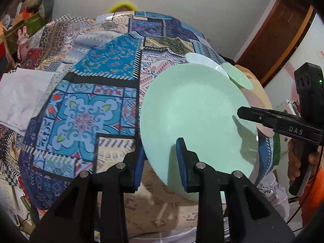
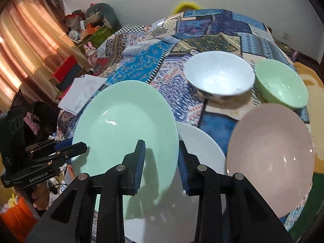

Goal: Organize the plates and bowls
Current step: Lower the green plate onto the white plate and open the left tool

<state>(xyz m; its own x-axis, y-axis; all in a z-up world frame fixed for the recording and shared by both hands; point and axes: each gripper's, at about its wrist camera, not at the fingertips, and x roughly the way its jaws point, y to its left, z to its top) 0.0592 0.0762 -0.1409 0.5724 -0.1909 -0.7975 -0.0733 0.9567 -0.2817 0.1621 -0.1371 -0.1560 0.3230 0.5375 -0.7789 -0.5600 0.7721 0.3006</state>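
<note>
I see the green plate (image 2: 125, 133) tilted, its rim between both grippers' spread fingers: left gripper (image 1: 161, 162), right gripper (image 2: 162, 163); clamping unclear.

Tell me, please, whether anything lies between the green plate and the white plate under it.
Nothing visible does. The green plate tilts above the white plate, whose exposed surface is bare; the part beneath the green one is hidden. The pink plate sits beside them.

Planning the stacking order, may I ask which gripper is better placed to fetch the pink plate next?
Right, probably. The pink plate lies just beside the right gripper, whereas the left gripper is at the green plate's far edge, across from it.
</note>
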